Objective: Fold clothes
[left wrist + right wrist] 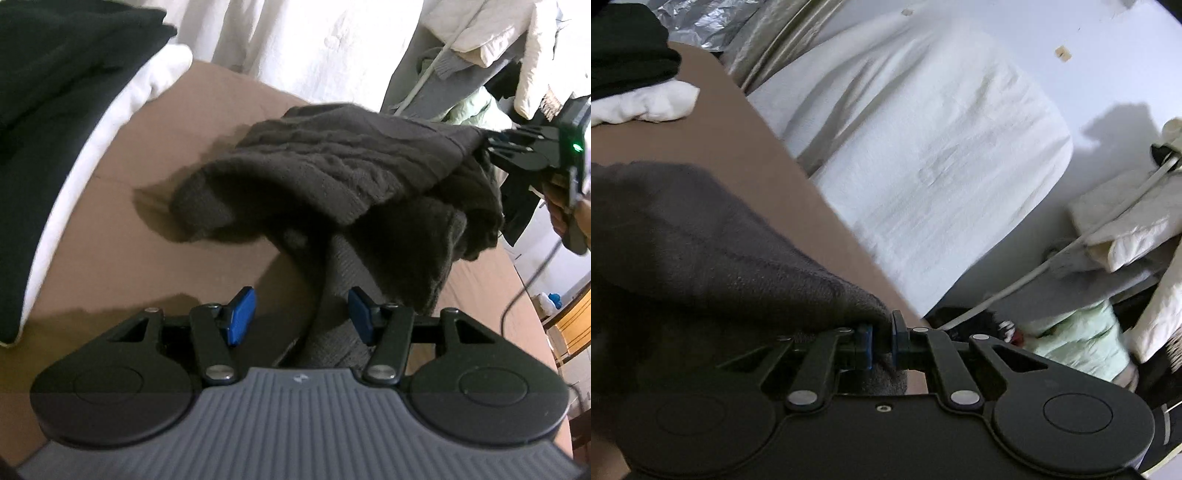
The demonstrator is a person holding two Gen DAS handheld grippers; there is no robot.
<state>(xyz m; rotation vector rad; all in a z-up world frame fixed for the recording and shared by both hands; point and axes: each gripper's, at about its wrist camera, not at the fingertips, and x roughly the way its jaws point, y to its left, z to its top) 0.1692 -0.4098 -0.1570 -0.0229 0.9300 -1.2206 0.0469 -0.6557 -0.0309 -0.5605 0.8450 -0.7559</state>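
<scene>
A dark brown knitted sweater (pixel 332 173) hangs bunched above the brown table (pixel 129 229). My right gripper (pixel 495 146) is shut on its upper right edge and holds it up. In the right wrist view the right gripper (pixel 882 341) pinches the sweater (pixel 701 251) between its blue pads. My left gripper (pixel 301 314) is open, its blue pads either side of a hanging fold of the sweater, not closed on it.
A stack of folded black (pixel 55 92) and white (pixel 110 122) clothes lies at the table's left. A white draped cloth (pixel 942 147) stands behind the table. Piled clothes (pixel 498 44) lie at the right, beyond the table edge.
</scene>
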